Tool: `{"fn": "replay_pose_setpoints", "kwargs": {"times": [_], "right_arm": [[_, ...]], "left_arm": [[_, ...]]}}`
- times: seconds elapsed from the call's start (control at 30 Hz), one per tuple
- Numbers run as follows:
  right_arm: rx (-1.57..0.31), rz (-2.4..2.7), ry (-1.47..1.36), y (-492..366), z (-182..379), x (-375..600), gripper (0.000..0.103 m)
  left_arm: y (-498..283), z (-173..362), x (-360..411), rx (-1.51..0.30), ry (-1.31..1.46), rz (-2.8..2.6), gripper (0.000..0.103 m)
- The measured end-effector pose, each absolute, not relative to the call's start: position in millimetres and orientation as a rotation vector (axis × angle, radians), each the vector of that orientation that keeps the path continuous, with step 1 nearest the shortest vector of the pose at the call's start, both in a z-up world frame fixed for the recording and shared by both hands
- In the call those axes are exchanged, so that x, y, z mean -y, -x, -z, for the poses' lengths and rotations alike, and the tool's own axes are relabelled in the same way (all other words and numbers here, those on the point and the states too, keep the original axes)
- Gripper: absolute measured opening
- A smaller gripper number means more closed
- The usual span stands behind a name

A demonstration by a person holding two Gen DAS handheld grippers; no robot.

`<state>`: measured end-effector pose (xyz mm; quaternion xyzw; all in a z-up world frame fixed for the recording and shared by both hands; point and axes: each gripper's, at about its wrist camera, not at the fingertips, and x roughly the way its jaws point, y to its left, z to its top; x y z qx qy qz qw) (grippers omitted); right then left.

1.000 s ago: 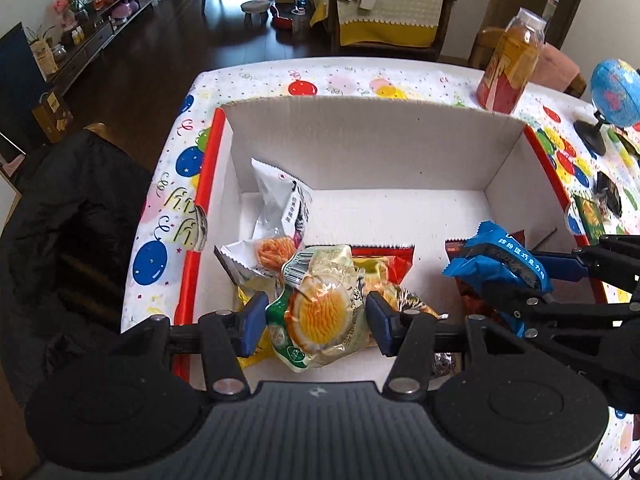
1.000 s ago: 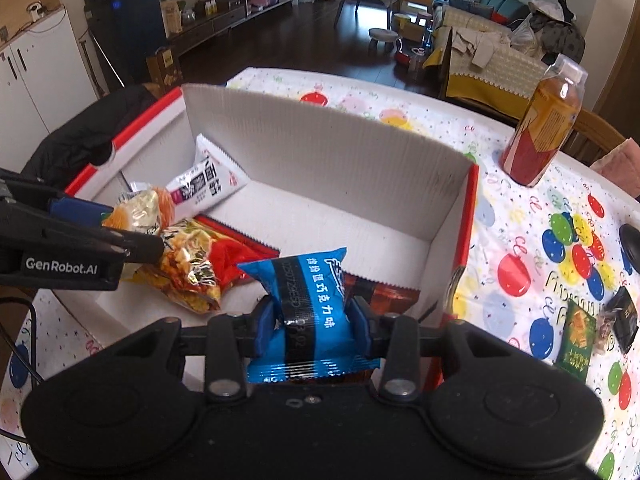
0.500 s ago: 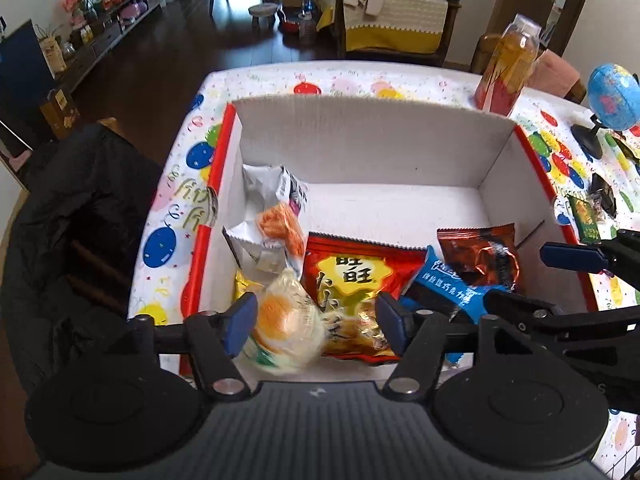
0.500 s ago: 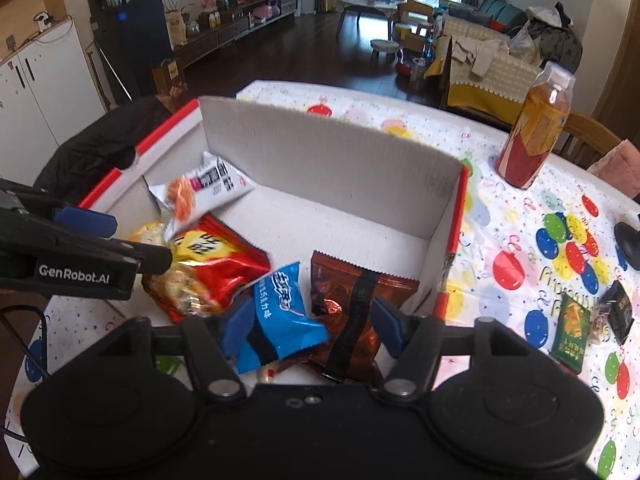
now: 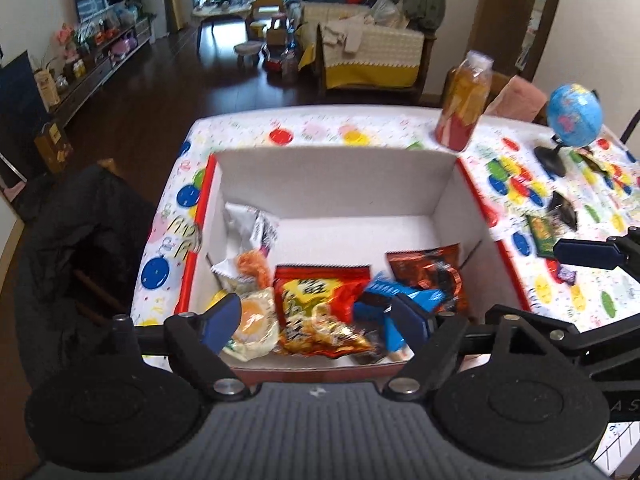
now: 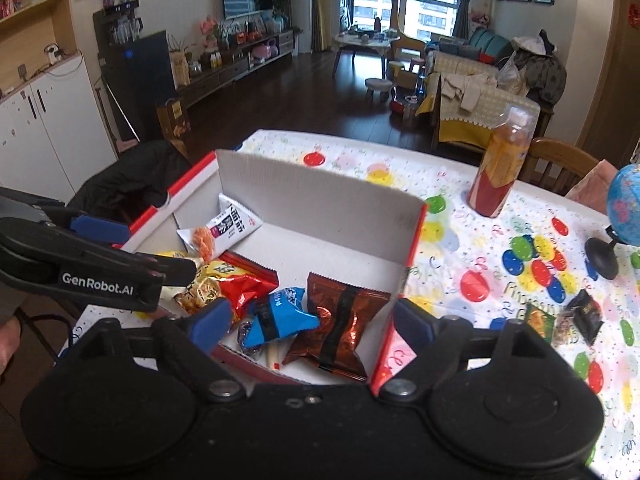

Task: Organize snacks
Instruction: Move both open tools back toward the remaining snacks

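A white cardboard box with red rims [image 5: 340, 188] [image 6: 320, 184] sits on the balloon-print table. In it lie a white snack bag [image 5: 250, 232] [image 6: 224, 226], a pale egg-print packet [image 5: 252, 326], a red-yellow bag [image 5: 320, 308] [image 6: 230, 282], a blue packet [image 5: 396, 300] [image 6: 278, 316] and a dark red-brown packet [image 5: 430, 272] [image 6: 340, 320]. My left gripper [image 5: 318, 320] is open and empty above the box's near edge. My right gripper [image 6: 312, 320] is open and empty above the box's near right corner. Small green and dark packets [image 6: 560, 316] [image 5: 548, 228] lie on the table right of the box.
An orange drink bottle [image 5: 464, 100] [image 6: 502, 160] stands behind the box on the right. A small blue globe [image 5: 572, 120] [image 6: 624, 208] stands at the far right. A black jacket on a chair [image 5: 80, 232] is left of the table.
Both grippers opened and dropped their packets into the box, the left the egg-print packet, the right the blue one. Both have pulled back and up from the box.
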<state>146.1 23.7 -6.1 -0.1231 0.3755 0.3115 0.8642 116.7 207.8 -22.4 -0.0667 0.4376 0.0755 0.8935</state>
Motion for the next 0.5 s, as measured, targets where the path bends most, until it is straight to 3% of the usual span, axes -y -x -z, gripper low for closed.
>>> {"fn": "replay_pose_setpoints", "kwargs": {"times": [0.37,0.43,0.5], "right_arm": [[-0.729,-0.591,0.217,-140,-18,25,0.102],[-0.727,-0.577,0.210,-141,-21,35,0.103],[-0.722,-0.563,0.208,-143,-22,47,0.103]], "left_arm": [[-124,0,-164,-0.847,0.132,-0.079,0.086],[-128,-2,-153,-0.836,0.126,-0.061,0.098],[-133,-5,-142,-0.817,0.124,-0.043,0.103]]}}
